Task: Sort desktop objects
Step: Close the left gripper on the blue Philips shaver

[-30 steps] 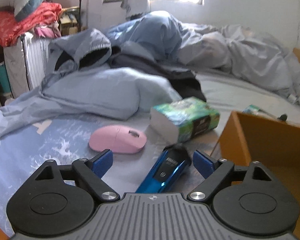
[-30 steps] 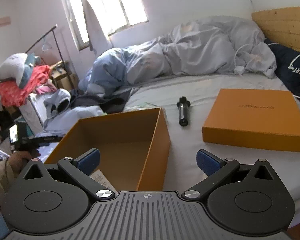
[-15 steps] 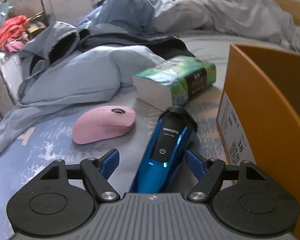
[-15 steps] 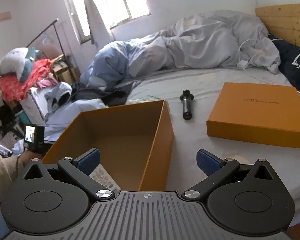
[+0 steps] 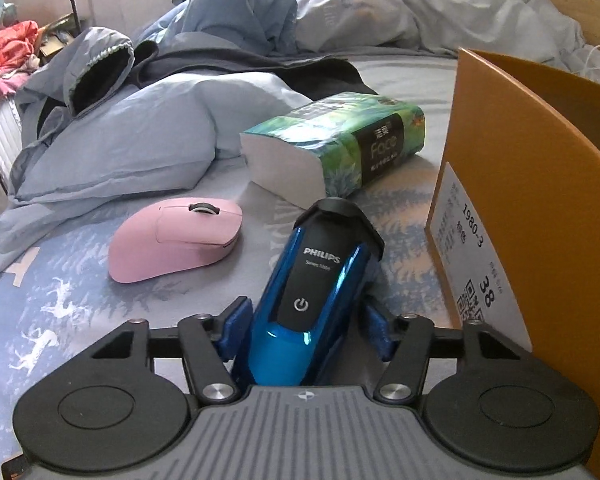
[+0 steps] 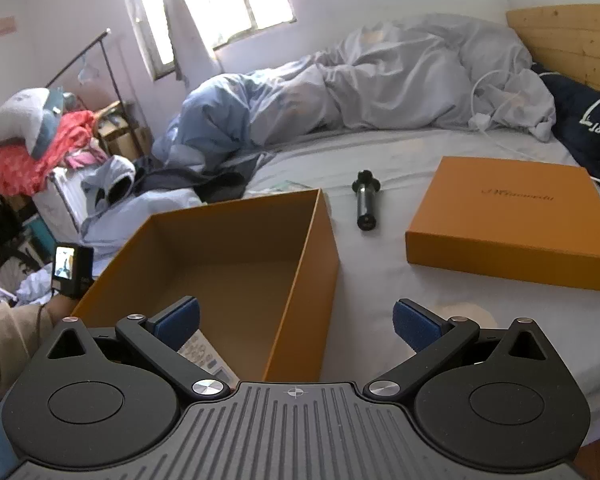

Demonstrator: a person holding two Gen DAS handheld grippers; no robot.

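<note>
Our left gripper's (image 5: 306, 330) jaws are closing around one blue shaver (image 5: 312, 312), beside one pink mouse (image 5: 176, 238) and one tissue pack (image 5: 336, 142), while the right gripper's (image 6: 296, 322) jaws are gaping wide, empty.

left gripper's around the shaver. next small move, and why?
Probably finish the squeeze, then lift. The left gripper has the blue shaver between its jaws, which are closing with the pads at its sides, and it lies on the bed. The open orange box stands right beside it, likely its destination. The right gripper is open and idle.
</note>
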